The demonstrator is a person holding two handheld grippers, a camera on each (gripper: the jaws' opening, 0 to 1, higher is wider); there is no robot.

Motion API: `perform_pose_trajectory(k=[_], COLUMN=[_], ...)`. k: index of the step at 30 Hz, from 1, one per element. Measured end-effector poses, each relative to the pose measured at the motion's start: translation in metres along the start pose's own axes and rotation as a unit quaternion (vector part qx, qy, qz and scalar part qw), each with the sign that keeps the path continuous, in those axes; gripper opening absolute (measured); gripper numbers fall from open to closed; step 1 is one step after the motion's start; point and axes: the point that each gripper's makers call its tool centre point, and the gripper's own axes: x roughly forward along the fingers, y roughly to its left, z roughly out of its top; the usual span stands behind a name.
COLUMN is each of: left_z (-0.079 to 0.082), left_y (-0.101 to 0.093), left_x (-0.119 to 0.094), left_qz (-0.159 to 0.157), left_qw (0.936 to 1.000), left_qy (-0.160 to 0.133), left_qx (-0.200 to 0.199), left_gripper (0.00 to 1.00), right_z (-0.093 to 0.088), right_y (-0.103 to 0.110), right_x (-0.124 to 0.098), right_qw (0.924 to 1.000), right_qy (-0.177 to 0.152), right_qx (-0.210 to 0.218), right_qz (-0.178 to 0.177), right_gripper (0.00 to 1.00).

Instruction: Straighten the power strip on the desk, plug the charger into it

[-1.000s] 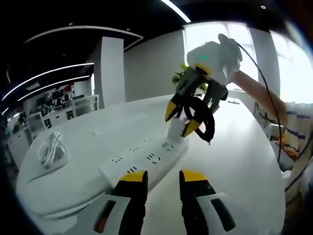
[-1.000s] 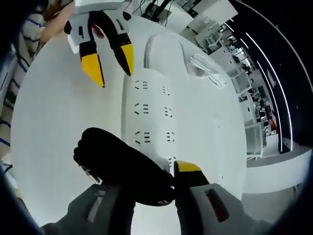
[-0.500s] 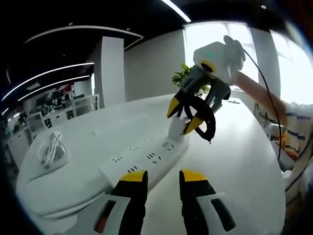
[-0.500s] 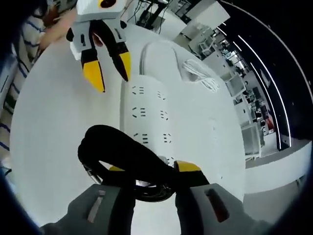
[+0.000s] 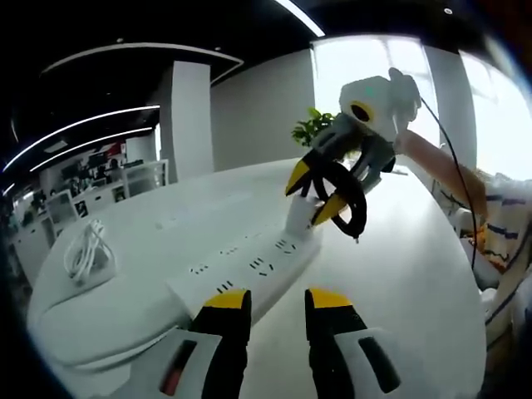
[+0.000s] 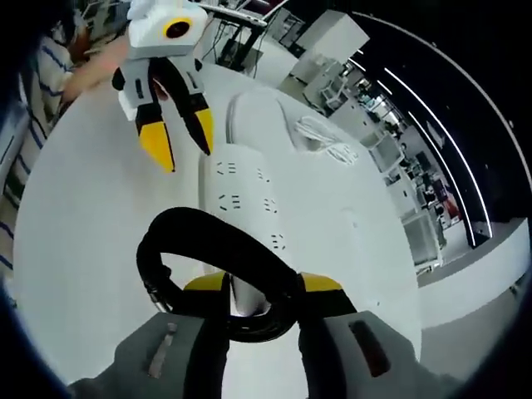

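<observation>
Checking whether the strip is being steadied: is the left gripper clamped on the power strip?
No, the left gripper sits open near the end of the power strip, with bare desk showing between its jaws.

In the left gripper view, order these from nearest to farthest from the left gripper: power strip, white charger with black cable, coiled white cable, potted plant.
1. power strip, just ahead
2. white charger, at the strip's far end
3. coiled white cable, far left
4. potted plant, behind the desk

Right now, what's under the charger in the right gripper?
The end of the power strip, on the desk. The black cord looped around the charger covers the socket below.
</observation>
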Motion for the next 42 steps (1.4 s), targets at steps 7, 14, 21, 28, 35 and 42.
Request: perform_pose_trajectory(k=[7, 14, 21, 28, 35, 42], left_z=[-0.001, -0.001, -0.001, 0.001, 0.001, -0.001], left_y=[-0.002, -0.001, -0.001, 0.0, 0.002, 0.001], left_x=[0.0, 0.001, 0.001, 0.0, 0.0, 0.001], left_qz=[-0.001, -0.001, -0.002, -0.001, 0.001, 0.002], left_qw=[1.0, 1.0, 1.0, 1.0, 1.0, 1.0], left_qy=[0.0, 0.0, 0.001, -0.001, -0.001, 0.0], left_qx=[0.0, 0.001, 0.001, 0.001, -0.001, -0.002], left_gripper=[0.26, 0.26, 0.26, 0.26, 0.26, 0.26], right_z=[0.003, 0.008, 0.007, 0.006, 0.002, -0.003], right_y=[-0.002, -0.004, -0.002, -0.001, -0.002, -0.004], right_x=[-0.002, -0.007, -0.014, -0.018, -0.024, -0.029], right_qw=[0.9991, 0.9969, 0.9959, 0.9928, 0.9871, 0.979], right_qy=[-0.034, -0.063, -0.072, -0.095, -0.122, -0.153], right_qx=[0.023, 0.045, 0.054, 0.067, 0.094, 0.117], right_qz=[-0.008, -0.012, -0.015, -0.03, -0.043, -0.066], right_gripper=[0.31, 0.3, 0.31, 0.31, 0.31, 0.3])
